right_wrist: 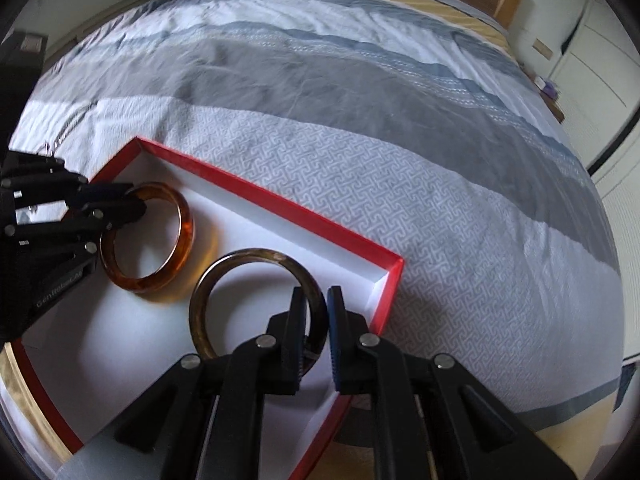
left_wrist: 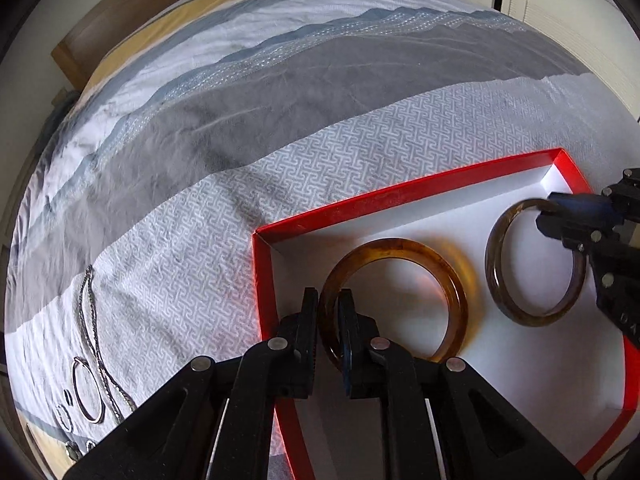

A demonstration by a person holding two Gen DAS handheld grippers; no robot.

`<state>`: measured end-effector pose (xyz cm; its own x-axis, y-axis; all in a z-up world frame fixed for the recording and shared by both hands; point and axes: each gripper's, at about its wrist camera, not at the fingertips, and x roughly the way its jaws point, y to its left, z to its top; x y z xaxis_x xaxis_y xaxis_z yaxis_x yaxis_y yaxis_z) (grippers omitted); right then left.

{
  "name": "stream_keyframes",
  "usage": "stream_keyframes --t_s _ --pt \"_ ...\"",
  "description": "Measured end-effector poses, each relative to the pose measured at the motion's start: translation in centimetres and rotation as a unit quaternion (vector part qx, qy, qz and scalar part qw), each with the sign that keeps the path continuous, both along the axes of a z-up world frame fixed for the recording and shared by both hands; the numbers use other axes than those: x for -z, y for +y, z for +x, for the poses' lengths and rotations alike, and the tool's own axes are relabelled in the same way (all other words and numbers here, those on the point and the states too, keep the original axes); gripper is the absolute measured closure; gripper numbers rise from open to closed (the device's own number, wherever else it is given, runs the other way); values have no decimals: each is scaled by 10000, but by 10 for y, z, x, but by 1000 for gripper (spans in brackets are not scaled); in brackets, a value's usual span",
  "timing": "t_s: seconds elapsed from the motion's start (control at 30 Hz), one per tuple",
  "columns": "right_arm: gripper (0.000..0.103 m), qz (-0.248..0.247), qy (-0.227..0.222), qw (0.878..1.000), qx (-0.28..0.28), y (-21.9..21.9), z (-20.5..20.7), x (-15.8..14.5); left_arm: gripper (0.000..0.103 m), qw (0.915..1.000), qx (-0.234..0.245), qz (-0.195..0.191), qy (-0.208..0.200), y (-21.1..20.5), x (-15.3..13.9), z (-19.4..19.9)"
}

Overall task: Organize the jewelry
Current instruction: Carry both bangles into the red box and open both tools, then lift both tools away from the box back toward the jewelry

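Observation:
A red box with a white inside (left_wrist: 360,204) (right_wrist: 256,194) lies on the bed. My left gripper (left_wrist: 329,304) is shut on the rim of an amber bangle (left_wrist: 452,284) that lies in the box; it also shows in the right wrist view (right_wrist: 182,220). My right gripper (right_wrist: 316,300) is shut on the rim of a darker brown bangle (right_wrist: 224,268), which also shows in the left wrist view (left_wrist: 496,248), beside the amber one in the box. A silver chain (left_wrist: 90,320) and a thin silver hoop (left_wrist: 86,390) lie on the bedspread at the left.
The bed has a grey and white patterned cover (left_wrist: 320,152). Small rings (left_wrist: 64,416) lie near the hoop. A wooden bed frame (left_wrist: 120,12) runs along the far side. White cupboard doors (right_wrist: 592,60) stand at the right.

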<state>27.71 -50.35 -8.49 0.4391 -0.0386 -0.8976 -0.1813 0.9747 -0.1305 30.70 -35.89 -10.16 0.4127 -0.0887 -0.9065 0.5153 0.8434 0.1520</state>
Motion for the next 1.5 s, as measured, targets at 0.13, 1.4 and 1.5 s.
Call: stream_keyframes --t_s 0.13,1.4,1.5 --pt "87 -26 41 10000 -38 1 -1 -4 91 9997 -80 -173 156 2 -1 5" --pt "72 955 -2403 9660 24 113 -278 -295 40 9479 -1272 -825 -2802 328 -380 -238" --pt "72 1037 -2528 9619 -31 121 -298 -304 39 9429 -1351 -935 -2896 341 -382 -260"
